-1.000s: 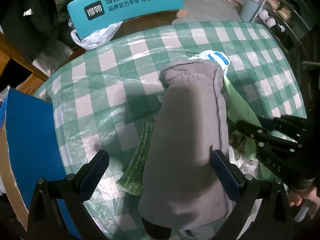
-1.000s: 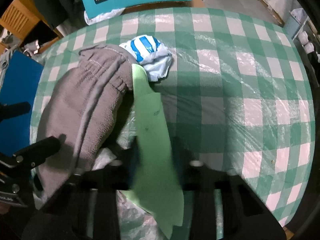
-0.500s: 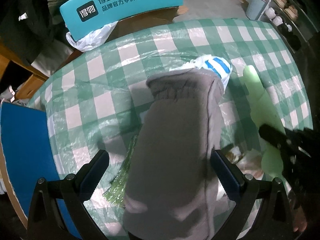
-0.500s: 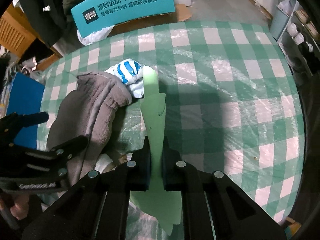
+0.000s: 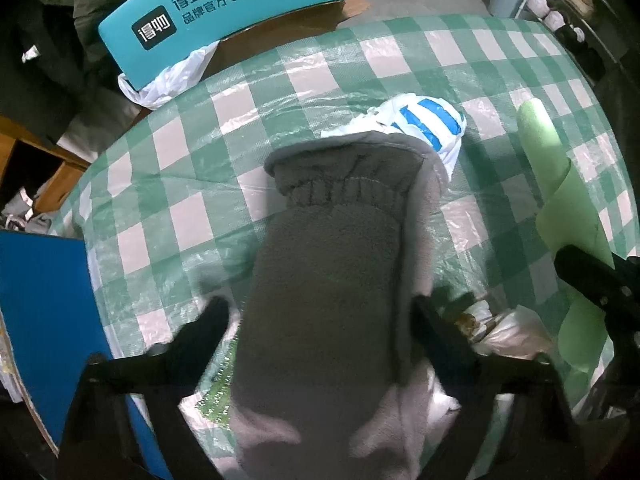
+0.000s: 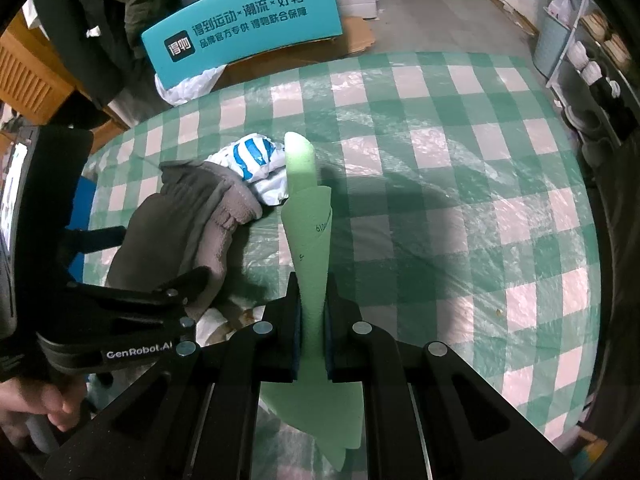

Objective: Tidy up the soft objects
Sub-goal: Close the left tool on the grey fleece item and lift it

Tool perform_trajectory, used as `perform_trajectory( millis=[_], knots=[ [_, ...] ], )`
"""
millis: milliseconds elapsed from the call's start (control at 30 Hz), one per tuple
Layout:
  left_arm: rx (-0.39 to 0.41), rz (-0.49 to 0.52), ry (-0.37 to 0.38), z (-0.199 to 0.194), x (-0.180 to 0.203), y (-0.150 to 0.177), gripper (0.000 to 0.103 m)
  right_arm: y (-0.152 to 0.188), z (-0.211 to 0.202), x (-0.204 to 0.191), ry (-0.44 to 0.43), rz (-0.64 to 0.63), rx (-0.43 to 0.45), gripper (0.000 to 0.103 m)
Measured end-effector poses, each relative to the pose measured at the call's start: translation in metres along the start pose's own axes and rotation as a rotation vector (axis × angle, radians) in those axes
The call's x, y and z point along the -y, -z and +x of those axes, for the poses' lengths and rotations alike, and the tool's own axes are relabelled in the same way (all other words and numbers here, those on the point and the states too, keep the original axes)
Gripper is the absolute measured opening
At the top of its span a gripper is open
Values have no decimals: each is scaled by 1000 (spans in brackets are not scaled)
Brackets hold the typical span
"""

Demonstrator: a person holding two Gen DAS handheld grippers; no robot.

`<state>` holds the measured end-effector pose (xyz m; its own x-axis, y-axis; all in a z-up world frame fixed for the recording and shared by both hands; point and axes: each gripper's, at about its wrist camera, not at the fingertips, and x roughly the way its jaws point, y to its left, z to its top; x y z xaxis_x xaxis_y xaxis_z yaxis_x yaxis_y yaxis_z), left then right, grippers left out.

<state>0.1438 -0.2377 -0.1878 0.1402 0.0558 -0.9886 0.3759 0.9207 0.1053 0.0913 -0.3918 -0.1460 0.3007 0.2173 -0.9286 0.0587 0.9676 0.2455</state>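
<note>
Between the jaws of the left hand-held gripper (image 5: 320, 316) lies the grey fleece mitten (image 5: 332, 264), stretched lengthwise away from it on the green-checked table (image 5: 192, 216). The jaws are closing on either side of the fleece; motion blur hides whether the pads press it yet, so I judge the grasp still under way.

Over on the right, the right hand-held gripper (image 6: 312, 316) is clamped tight on a pale green foam sheet (image 6: 308, 240), rolled into a loose cone that points forward past its fingertips. I can't tell from either view whether its far tip touches the table.

So two soft things are being picked up at once, and the step in hand is gathering. Next, I'd say, the left jaws need to finish pinching the thick fleece firmly enough that it won't slide out, then both items go to wherever they are being collected.

From the left wrist, a green netted strip (image 5: 218, 388) shows, tucked under the mitten. Only the right wrist view shows the person's hand (image 6: 36, 404) on the left tool's handle, and the blue-striped white plastic bag (image 6: 256, 164) sitting just beyond the mitten's cuff, beside the cone's tip.
</note>
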Motion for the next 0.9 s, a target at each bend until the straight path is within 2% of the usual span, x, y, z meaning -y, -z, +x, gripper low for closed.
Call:
perform_trajectory(
  millis=[33,67,133,233,300,567,900],
  knots=[
    [-3,-5,15,0,-1,1,69,0,-1,0,-1,0,1,8],
    [-3,-10,19,0,-2,2,66,0,-2,0,-2,0,3,8],
    [9,-15,35,-2,-4,2,50,0,-3,0,-5,0,6,8],
    [13,-19,58,-5,-6,4,39,0,-6,-1,-7,-1,10,8],
    [19,-18,68,-9,-8,6,35,1,-8,-2,-7,-3,12,8],
    [54,-12,100,-33,-14,14,28,3,-16,-7,-10,-15,26,8],
    [102,-5,118,-64,-22,24,26,5,-34,-20,-23,-41,58,8]
  ],
)
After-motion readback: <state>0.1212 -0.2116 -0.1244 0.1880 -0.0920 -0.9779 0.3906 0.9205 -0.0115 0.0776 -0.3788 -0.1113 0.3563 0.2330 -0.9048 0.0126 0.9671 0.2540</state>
